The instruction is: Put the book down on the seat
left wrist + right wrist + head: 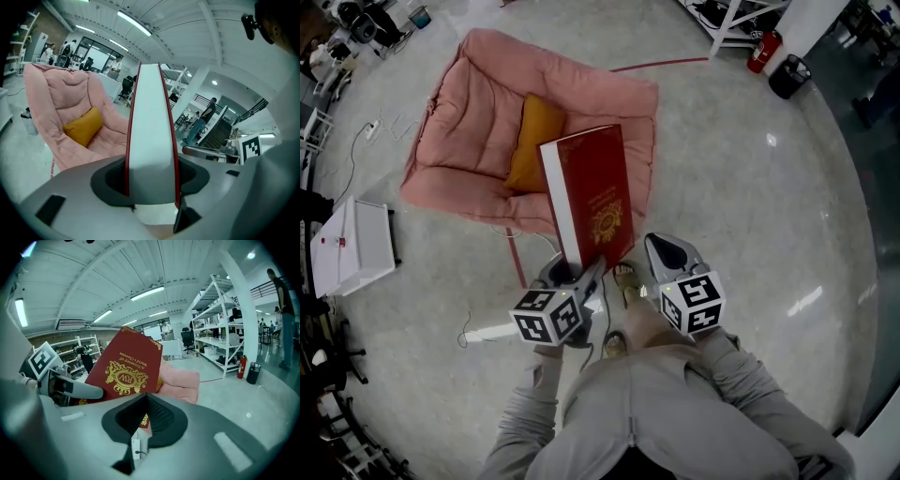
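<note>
Grippers number two, each carrying one marker cube. The left gripper (581, 270) is clenched on the lower edge of the one book (592, 192), a red hardback with gold print on its cover. We see the book held upright in the air, with its white page edge facing the left gripper's camera.

In the head view the book covers the 5 o'clock corner of the single pink seat (478, 122) without lying on it. One orange pillow (534, 141) rests in the seat's hollow, at 10 o'clock from the book.

The right gripper (661, 251) sits at 3 o'clock of the left one, its tips together and grasping nothing, the book's cover just beside it.

On the floor (741, 187) toward 1 o'clock we count one red fire extinguisher (762, 52) and one black bin (789, 77).
</note>
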Demonstrator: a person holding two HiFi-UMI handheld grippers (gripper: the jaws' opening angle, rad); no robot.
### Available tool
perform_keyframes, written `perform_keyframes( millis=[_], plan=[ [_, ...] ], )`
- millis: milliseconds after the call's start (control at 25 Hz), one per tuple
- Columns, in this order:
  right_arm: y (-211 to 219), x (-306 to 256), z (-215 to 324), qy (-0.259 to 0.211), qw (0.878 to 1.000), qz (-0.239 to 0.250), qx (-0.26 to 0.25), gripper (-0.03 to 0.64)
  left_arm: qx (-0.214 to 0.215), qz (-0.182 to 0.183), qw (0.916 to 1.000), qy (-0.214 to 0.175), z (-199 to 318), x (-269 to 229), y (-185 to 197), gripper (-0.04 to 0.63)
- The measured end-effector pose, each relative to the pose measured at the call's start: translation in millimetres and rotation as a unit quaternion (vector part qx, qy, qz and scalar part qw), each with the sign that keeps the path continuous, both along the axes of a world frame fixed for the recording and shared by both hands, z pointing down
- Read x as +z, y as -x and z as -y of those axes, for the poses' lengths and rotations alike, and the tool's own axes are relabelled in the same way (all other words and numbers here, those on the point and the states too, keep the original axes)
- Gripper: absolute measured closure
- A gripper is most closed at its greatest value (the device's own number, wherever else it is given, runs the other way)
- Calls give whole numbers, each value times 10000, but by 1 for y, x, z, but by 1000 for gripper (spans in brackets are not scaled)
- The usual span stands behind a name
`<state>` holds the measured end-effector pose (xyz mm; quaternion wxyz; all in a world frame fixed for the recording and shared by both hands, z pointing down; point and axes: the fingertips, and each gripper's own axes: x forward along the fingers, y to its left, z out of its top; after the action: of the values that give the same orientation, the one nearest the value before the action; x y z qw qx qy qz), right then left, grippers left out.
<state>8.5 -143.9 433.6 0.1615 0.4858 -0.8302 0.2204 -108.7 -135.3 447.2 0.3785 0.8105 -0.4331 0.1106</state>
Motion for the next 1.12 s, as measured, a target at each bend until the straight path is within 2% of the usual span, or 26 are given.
perform_keyframes(
  millis=[320,600,1120],
  plan=[
    [0,17,48,177,9998,-38,-45,617,154,68,9995,252,59,24,-5,349],
    [-11,34,91,354,9994,-38,-32,617,425,295,9974,505,111,57,-20,349],
    [-25,89,154,708,9974,-100,-84,617,837,678,9887,1046,186,131,-43,349]
  ],
)
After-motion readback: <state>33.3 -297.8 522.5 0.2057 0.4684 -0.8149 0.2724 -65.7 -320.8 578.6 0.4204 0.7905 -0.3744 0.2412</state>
